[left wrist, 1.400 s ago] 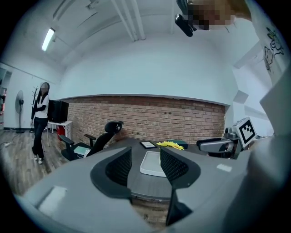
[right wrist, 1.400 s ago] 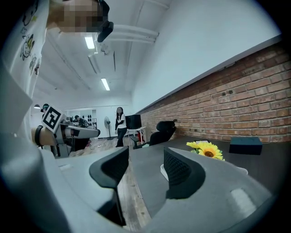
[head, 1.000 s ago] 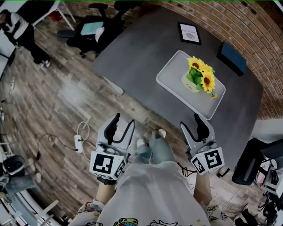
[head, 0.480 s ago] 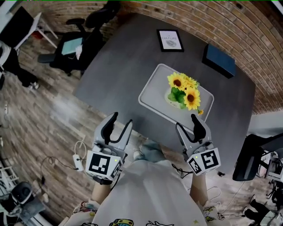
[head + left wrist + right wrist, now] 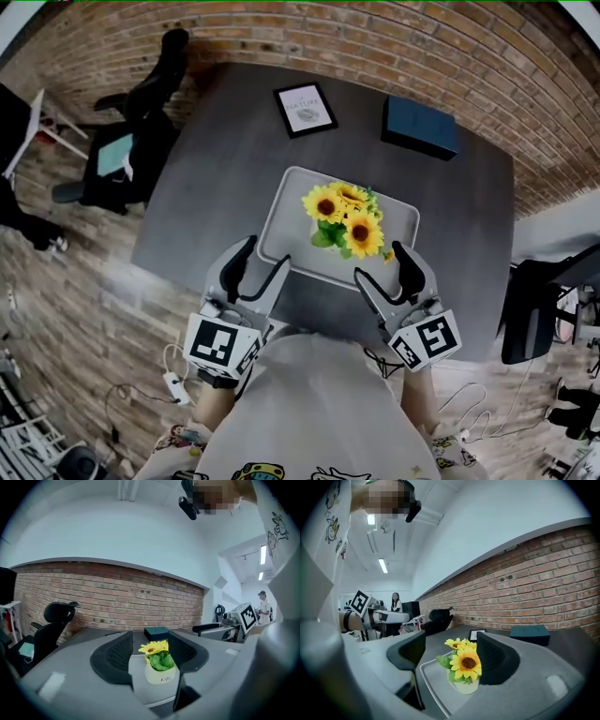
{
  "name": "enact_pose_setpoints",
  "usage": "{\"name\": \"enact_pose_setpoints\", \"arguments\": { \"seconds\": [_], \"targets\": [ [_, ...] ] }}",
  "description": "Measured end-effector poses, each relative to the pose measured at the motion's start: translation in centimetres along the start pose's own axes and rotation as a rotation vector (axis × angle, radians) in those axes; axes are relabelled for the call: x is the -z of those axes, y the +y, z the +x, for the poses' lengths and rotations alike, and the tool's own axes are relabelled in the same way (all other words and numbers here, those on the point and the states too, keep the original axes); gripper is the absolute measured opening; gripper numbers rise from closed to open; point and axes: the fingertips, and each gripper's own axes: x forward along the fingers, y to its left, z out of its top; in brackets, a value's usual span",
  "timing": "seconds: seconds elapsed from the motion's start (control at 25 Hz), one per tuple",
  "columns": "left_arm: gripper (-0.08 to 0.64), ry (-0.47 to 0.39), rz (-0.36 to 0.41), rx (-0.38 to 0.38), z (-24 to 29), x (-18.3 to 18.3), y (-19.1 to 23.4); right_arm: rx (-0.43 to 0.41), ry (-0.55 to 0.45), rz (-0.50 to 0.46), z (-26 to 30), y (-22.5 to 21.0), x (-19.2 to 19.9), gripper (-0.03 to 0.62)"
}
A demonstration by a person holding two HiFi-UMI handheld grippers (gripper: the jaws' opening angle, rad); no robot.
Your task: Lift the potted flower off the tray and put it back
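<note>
Pot point(image 5: 161, 676) reads "Life"; left gripper point(image 5: 263, 253), right gripper point(image 5: 381, 262) jaws just opened wider, empty.

Bare tray point(image 5: 284, 217) around the potted flower point(image 5: 345, 221); dark box point(image 5: 419, 127), framed card point(image 5: 305, 109) well behind

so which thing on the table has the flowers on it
The light grey rectangular tray: the white pot of yellow sunflowers stands on it. The black-framed picture and the dark blue box behind it carry nothing.
</note>
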Motion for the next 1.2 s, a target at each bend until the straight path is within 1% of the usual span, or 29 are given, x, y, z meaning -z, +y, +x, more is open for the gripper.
{"name": "enact_pose_setpoints", "arguments": {
  "seconds": [0.28,0.6,0.76,1.0,1.2],
  "targets": [
    [0.244,0.007,0.024,0.085,2.5,-0.8,-0.5,0.050,-0.032,0.022,-0.5,-1.3,-0.8,0.359],
    [0.262,0.020,0.047,0.226,4.3,-1.5,-0.8,0.153,-0.047,0.057,-1.0,-2.3,-1.0,0.388],
    [0.270,0.026,0.051,0.288,5.3,-1.7,-0.8,0.196,-0.050,0.079,-1.1,-2.5,-1.1,0.391],
    [0.284,0.046,0.043,0.344,6.3,-1.1,-1.0,0.221,-0.033,0.102,-1.1,-2.7,-0.6,0.397],
    [0.298,0.069,0.037,0.367,6.8,-0.3,-1.0,0.215,-0.013,0.114,-0.9,-2.9,0.1,0.406]
  ]
}}
